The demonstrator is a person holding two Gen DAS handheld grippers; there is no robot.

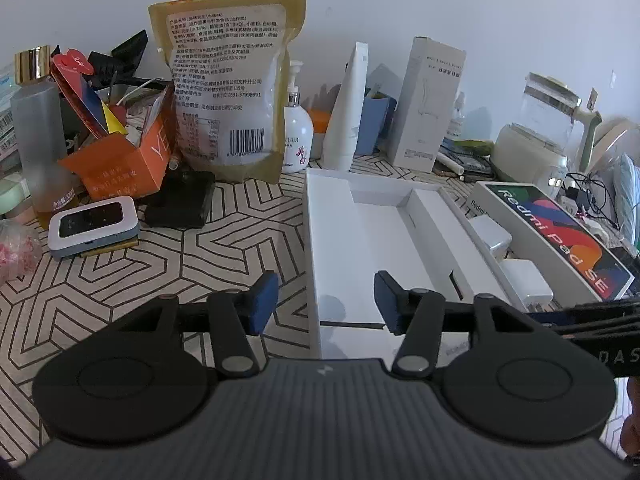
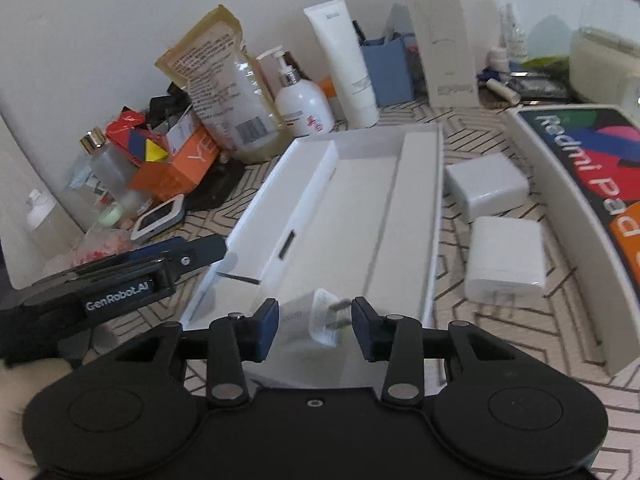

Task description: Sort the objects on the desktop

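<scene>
Jaws, left gripper [image 1: 326,302]: spread wide with nothing between the blue pads, low centre of the left wrist view, over the near left edge of the white tray [image 1: 316,240].
Jaws, right gripper [image 2: 314,326]: parted, a white charger [image 2: 320,316] lying between the pads with prongs toward the right pad; contact cannot be told.
Pose: right gripper points along the tray [image 2: 416,200] from its near end; the left gripper [image 2: 200,250] enters from the left of the right wrist view, its tip at the tray's left wall.
Task things: two more white chargers [image 2: 486,186] [image 2: 506,258] lie on the patterned table [image 2: 480,320] right of the tray, beside the Redmi Pad box [image 2: 592,184].
Surroundings: snack bag [image 1: 228,92], orange box [image 1: 120,164], pump bottle [image 1: 298,132], white tube [image 1: 348,112] and tall white carton [image 1: 430,104] crowd the upper frame.
Hard to make out: the charger between the pads is blurred; the Redmi Pad box is cut off at right.
</scene>
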